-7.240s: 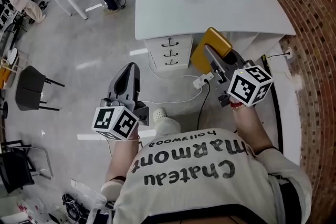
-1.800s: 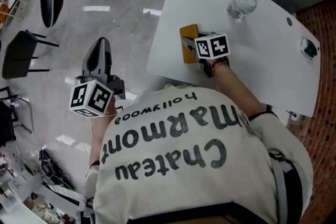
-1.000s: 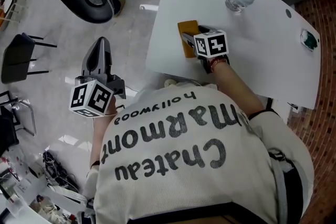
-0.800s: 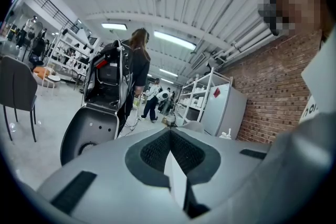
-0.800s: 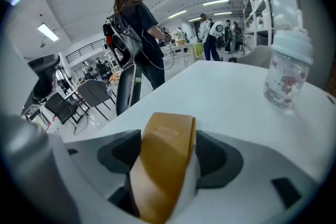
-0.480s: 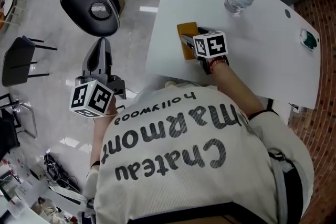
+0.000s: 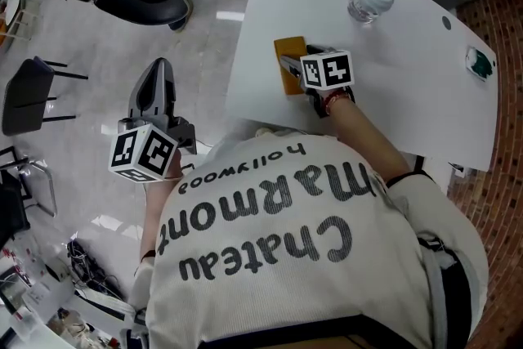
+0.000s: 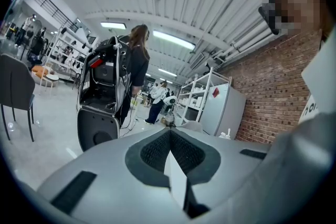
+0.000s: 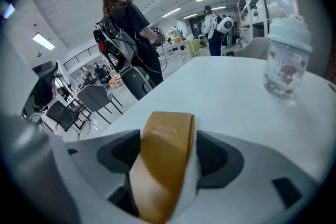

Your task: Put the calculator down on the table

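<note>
Head view: one yellow calculator (image 7: 285, 66) at the white surface's (image 7: 392, 69) 9 o'clock edge, half hidden under the right tongs (image 7: 296, 64). Contact unclear, place unchanged from half a second ago. One bottle (image 7: 365, 2) at 1 o'clock.
Left gripper view: left tongs (image 8: 170, 150) closed, empty.
Right gripper view: tongs clamp the calculator.

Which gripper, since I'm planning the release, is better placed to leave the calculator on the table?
Right. The right gripper is shut on the yellow calculator over the white table. The left gripper, fingers together and empty, hangs over the floor off the table's edge.
</note>
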Motion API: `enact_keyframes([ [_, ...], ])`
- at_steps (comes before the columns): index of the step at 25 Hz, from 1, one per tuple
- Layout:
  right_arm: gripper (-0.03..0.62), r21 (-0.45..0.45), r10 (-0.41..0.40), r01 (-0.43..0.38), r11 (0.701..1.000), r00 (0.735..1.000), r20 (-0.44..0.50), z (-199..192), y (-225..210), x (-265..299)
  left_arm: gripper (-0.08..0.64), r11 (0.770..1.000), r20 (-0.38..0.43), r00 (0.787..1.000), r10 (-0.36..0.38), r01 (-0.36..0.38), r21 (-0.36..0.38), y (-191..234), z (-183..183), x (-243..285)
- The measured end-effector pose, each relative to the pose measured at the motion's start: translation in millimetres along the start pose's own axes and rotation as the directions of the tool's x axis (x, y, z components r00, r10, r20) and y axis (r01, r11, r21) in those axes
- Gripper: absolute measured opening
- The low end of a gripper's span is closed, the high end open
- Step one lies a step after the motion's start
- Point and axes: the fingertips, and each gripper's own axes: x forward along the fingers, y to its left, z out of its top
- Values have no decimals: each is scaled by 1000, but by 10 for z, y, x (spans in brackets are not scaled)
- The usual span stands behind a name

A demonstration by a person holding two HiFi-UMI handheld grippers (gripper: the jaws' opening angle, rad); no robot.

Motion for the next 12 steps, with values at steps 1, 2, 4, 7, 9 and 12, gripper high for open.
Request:
enact_keyframes([
  [1,342,0,0,0,1000,1000,0,3,-12,6,0,1000,1,1000,-1,1,1,-7,-1,16],
  [2,342,0,0,0,1000,1000,-1,9,-18,11,0,1000,1,1000,-1,1,1,-11,0,26],
  [4,341,0,1,-1,1000,1000,-2,15,-18,17,0,1000,1,1000,-1,1,2,-16,-4,31],
  [7,339,6,-1,1,1000,1000,1,16,-28,21,0,1000,-3,1000,3,-3,0,-25,-36,19],
  [9,335,15,-7,7,1000,1000,10,30,-36,24,0,1000,-9,1000,6,-6,0,-12,-50,5],
  [12,328,30,-17,17,999,1000,17,58,-26,30,0,1000,-16,1000,8,-8,1,43,-44,-17],
])
